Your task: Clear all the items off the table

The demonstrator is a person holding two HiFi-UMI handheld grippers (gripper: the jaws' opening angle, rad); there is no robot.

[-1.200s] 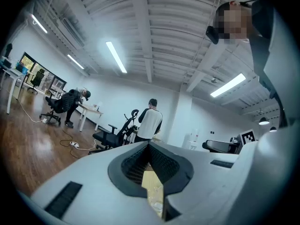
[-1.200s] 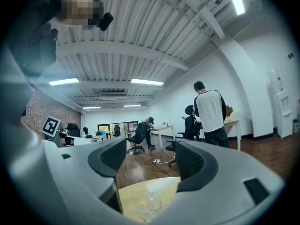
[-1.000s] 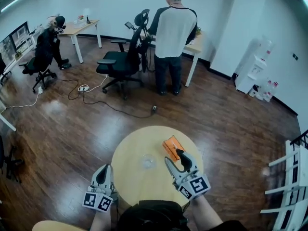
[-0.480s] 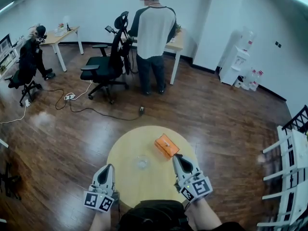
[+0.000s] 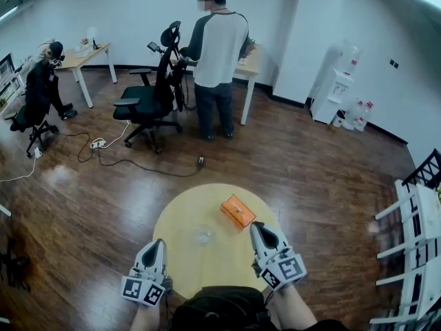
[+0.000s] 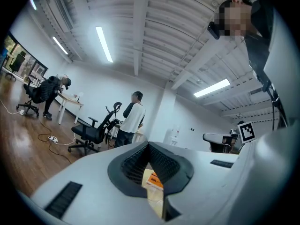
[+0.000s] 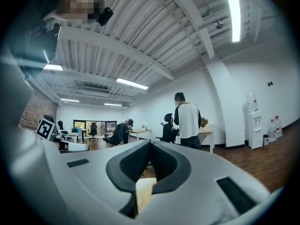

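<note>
A round wooden table [image 5: 179, 216] stands just in front of me. On it lie an orange packet [image 5: 237, 211] right of the middle and a small clear glass object [image 5: 203, 236] near the centre. My right gripper [image 5: 256, 226] hovers over the table's near right part, just short of the packet, shut and holding nothing. My left gripper [image 5: 156, 243] sits at the near left edge, also shut and empty. In the left gripper view the packet [image 6: 153, 178] shows through the closed left gripper [image 6: 148, 144]. The right gripper [image 7: 150, 143] shows only tabletop [image 7: 145, 186] behind it.
A person [image 5: 215, 54] stands at a desk [image 5: 249, 62] beyond the table, next to a black office chair [image 5: 148, 98]. Another person [image 5: 41, 81] sits far left. Cables [image 5: 117, 150] lie on the wood floor. A water dispenser [image 5: 337, 81] and a white rack [image 5: 413, 247] are on the right.
The right gripper's jaws stood apart beside the orange packet and are now closed with nothing between them. The head view has shifted slightly; the left gripper has barely moved.
</note>
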